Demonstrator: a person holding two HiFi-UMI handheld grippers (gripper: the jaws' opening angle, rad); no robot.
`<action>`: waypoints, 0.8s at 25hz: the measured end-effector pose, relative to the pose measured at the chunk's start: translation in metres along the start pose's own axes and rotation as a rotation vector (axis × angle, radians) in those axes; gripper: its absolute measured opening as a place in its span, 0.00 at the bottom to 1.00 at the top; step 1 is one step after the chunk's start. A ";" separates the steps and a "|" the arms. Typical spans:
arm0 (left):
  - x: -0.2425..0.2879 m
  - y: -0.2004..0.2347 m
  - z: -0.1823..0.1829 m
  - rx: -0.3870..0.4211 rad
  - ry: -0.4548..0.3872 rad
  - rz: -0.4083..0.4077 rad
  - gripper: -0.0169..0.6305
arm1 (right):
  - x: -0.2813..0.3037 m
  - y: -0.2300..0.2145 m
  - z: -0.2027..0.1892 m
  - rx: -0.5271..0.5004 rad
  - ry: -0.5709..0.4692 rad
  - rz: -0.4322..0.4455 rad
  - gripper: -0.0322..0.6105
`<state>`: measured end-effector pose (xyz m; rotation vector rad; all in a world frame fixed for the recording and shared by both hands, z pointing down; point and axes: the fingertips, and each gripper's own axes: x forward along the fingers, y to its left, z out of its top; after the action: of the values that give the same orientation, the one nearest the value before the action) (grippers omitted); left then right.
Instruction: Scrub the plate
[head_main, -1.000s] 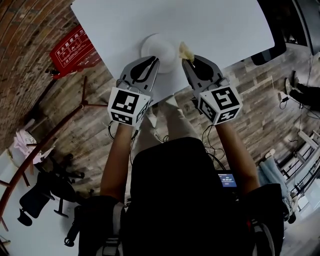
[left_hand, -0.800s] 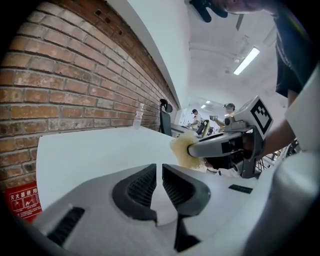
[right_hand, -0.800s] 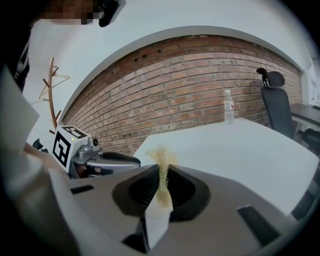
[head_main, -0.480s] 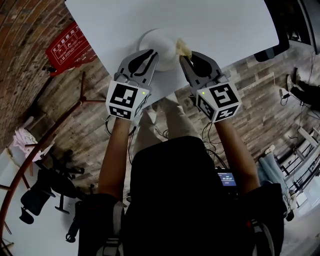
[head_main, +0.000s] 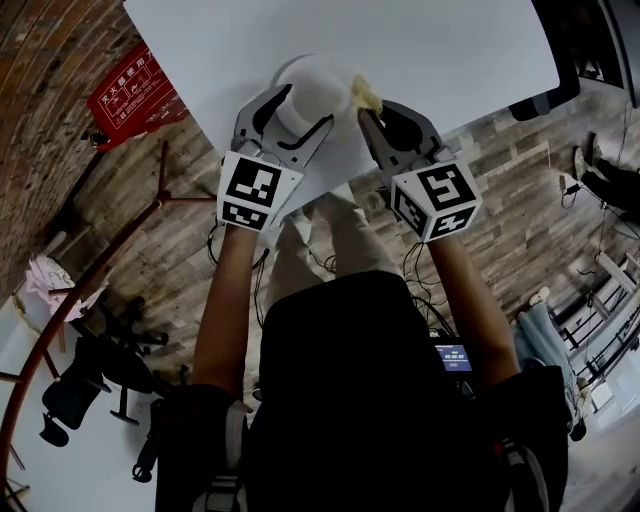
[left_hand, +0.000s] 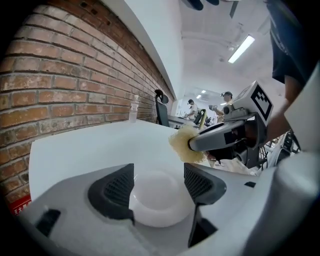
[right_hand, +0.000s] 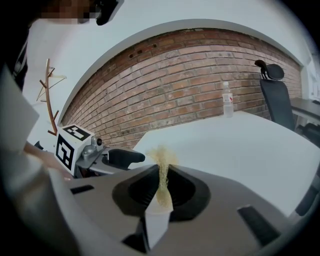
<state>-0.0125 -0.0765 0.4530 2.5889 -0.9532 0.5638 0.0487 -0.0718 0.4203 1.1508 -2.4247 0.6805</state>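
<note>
Straddling the plate (head_main: 312, 85) (left_hand: 157, 200) with my left hand-held gripper (head_main: 303, 108) (left_hand: 159, 182). Its jaws have just been opening and now stand apart, one pad on each side of the plate. Neither pad looks pressed against the rim. The plate is white and round and sits on the white tabletop (head_main: 420, 50) (left_hand: 100, 145), close to the edge nearest me.

My right hand-held gripper (head_main: 368, 112) (right_hand: 162, 177) is clamped on a yellowish sponge (head_main: 366, 96) (right_hand: 161, 160). The sponge is pinched thin between the pads, with a frayed tuft sticking out past the tips. In the left gripper view the sponge (left_hand: 182, 145) hangs just beside the plate on its right side; I cannot tell whether it touches.

Both grippers point forward and down, side by side and near each other.

Far end of the tabletop: a clear bottle (right_hand: 227, 106) stands upright by the brick wall (right_hand: 165, 95). A dark chair (right_hand: 272, 95) stands to the right of the bottle.
</note>
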 end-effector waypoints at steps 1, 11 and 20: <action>0.002 -0.001 -0.001 0.003 0.001 -0.007 0.51 | 0.000 0.000 -0.001 0.002 0.002 0.000 0.13; 0.015 -0.007 -0.014 0.036 0.037 -0.015 0.67 | -0.002 -0.005 -0.009 0.012 0.014 0.004 0.13; 0.029 -0.001 -0.022 0.071 0.084 -0.022 0.67 | -0.001 -0.009 -0.019 0.026 0.031 0.000 0.13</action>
<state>0.0024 -0.0820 0.4857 2.6115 -0.8918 0.7072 0.0588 -0.0654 0.4377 1.1419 -2.3972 0.7262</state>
